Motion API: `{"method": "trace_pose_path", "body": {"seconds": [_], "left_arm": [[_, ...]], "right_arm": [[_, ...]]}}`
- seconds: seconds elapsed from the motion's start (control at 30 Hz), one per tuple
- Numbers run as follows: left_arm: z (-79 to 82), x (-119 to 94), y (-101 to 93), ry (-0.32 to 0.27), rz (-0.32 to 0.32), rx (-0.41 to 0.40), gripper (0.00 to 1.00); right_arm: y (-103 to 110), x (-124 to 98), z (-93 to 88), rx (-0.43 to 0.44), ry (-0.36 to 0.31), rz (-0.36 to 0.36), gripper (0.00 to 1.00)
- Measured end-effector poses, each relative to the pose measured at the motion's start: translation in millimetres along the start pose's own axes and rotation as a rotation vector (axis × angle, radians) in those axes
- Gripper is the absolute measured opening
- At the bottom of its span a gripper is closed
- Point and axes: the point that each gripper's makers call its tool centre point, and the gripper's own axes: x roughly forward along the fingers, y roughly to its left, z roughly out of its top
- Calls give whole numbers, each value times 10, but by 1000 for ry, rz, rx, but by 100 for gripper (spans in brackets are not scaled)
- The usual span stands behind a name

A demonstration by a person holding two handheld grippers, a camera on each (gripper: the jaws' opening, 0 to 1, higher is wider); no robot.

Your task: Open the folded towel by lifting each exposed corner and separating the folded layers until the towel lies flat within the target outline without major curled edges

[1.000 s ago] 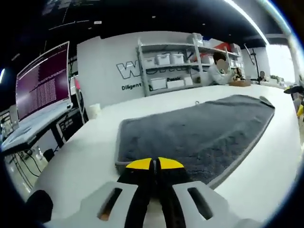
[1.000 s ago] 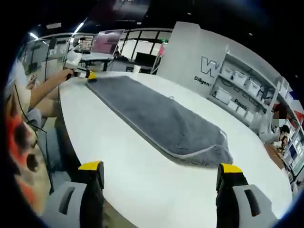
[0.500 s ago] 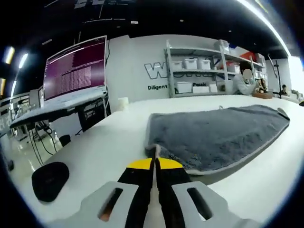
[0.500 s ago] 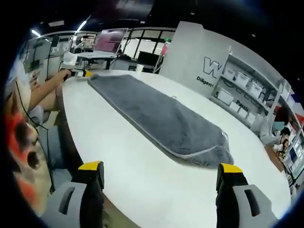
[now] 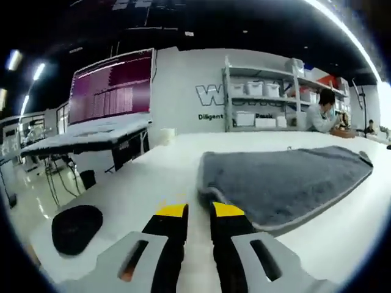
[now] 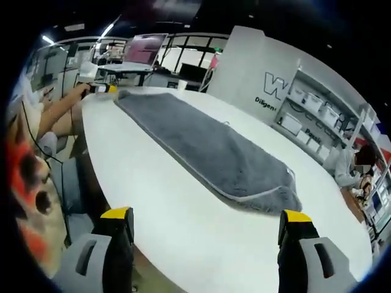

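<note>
A long grey towel [image 5: 287,183] with a pale hem lies spread on the white table [image 5: 140,183], running away to the right in the left gripper view. Its near corner rests just beyond my left gripper [image 5: 199,210], whose yellow-tipped jaws stand a little apart with bare table between them. In the right gripper view the towel [image 6: 201,146] stretches diagonally from far left to its rumpled near end. My right gripper [image 6: 206,215] is open wide, low over the table [image 6: 159,207], short of that end. The left gripper [image 6: 107,89] shows at the towel's far corner, held by a person's arm [image 6: 61,107].
A monitor [image 5: 113,85] on a desk stands beyond the table's left edge. Shelves with white boxes [image 5: 263,97] line the back wall, with a seated person [image 5: 321,113] beside them. A black round object [image 5: 76,226] lies low at the left. The person's clothing [image 6: 27,183] is by the table edge.
My left gripper's jaws were shut on the towel's near corner and have now parted, leaving the corner on the table. The right gripper stays open and nearly still.
</note>
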Motion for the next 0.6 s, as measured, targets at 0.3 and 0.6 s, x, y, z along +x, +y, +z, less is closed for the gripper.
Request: {"method": "trace_pose_path", "body": {"seconds": [0.3, 0.6], "left_arm": [[-2, 250, -538, 81, -198, 71, 24], [-426, 367, -366, 222, -148, 71, 37]], "right_arm": [[68, 14, 10, -13, 3, 15, 99], [51, -18, -40, -11, 13, 5, 99]]}}
